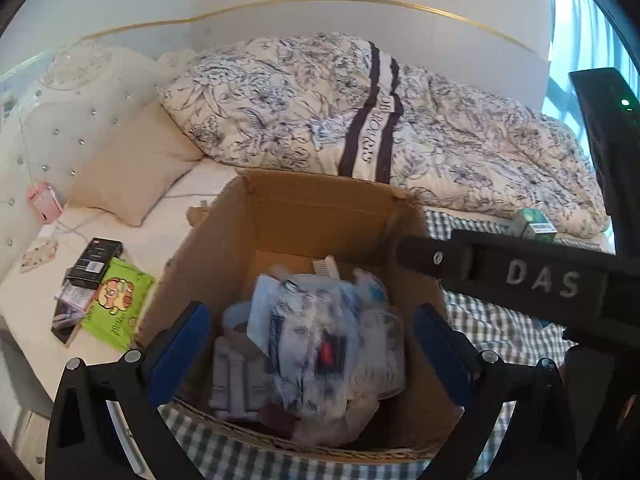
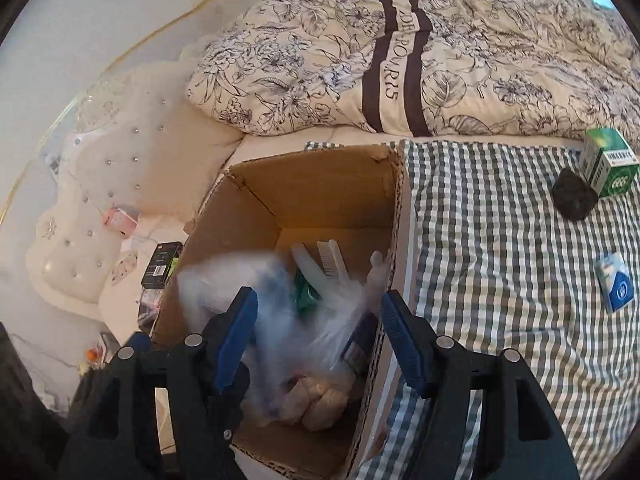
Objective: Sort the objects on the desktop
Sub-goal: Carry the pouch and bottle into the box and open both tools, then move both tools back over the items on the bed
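Note:
An open cardboard box stands on the bed, holding a white comb, a grey item and other things. A clear plastic bag with printed contents shows blurred inside the box. My left gripper hangs over the box, open wide, its blue pads clear of the bag. My right gripper is above the box's right side, open, with the bag seen beyond its fingers and nothing pressed between them. One of its black fingers reaches across the box's right rim.
On the checked cloth lie a green carton, a black lump and a blue-white packet. Left of the box are a green wipes pack and a black box. A floral quilt lies behind.

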### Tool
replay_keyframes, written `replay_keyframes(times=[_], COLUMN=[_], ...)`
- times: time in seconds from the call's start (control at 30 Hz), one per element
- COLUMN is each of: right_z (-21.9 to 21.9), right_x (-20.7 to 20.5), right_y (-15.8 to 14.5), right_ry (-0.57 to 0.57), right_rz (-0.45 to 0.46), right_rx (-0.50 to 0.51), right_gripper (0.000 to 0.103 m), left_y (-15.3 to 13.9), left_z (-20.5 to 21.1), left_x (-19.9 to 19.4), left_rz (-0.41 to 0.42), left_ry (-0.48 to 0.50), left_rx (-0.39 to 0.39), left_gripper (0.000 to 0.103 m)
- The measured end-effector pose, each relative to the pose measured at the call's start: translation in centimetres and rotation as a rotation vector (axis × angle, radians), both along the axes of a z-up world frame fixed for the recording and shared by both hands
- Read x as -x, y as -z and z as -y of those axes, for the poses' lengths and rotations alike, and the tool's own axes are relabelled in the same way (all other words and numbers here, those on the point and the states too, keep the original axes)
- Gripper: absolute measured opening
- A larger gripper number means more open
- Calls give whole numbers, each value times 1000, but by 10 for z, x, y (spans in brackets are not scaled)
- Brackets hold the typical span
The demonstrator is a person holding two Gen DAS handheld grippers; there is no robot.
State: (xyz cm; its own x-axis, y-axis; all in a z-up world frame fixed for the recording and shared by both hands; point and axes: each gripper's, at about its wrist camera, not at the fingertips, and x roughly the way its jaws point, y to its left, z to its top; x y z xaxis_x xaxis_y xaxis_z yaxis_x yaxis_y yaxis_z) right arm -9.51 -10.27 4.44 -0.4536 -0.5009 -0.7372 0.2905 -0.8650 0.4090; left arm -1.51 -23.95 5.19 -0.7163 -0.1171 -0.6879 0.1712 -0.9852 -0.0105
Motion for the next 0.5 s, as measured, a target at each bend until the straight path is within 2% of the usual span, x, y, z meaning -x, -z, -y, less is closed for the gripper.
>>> replay_keyframes(times=[0.2,0.3,0.5], right_z=[-26,-58,-131], right_x=[-14,-33,-75], right_y=[-18,-31,-52], right_ry=[40,88,177], right_rz=[-67,-120,-147], right_rx=[33,22,26], right_gripper=[64,65,65], left_y=[-13,-24,-53], left_z=[-22,-41,-88], left_x=[-13,-27,-64], left_rz=[-16,-20,-55], left_ry=[18,43,87], left_rx=[-2,1,6], left_gripper=[103,103,103])
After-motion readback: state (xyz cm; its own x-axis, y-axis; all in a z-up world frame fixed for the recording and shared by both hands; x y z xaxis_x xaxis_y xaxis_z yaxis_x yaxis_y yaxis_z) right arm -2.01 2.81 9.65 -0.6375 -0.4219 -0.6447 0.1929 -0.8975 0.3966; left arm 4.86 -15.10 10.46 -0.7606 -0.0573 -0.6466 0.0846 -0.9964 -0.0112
